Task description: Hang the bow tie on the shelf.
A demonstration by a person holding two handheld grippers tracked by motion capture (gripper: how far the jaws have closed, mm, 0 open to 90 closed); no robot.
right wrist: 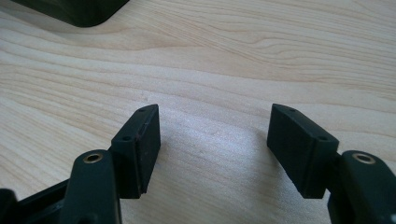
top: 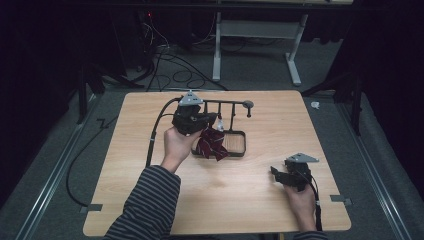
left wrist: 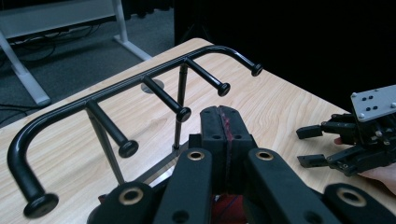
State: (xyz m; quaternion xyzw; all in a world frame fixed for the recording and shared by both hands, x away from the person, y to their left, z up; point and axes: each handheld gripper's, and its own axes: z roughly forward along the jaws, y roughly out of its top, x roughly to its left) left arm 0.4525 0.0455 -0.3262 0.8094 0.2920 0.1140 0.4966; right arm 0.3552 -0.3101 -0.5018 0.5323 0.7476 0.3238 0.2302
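One thin fold of the striped necktie (top: 212, 144) sits pinched in your closed left tongs (left wrist: 223, 122); snagging a rack peg (left wrist: 163, 95) could pull it free, right tongs (right wrist: 212, 140) open, empty.

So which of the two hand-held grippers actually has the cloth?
The left hand-held gripper, up at the black peg rack, shut on the dark red striped cloth. The right hand-held gripper stands open over bare table.

no readable text, labels or numbers anywhere

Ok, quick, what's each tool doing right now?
Left tool: closed on the dark red striped cloth.
Right tool: open, nothing held.
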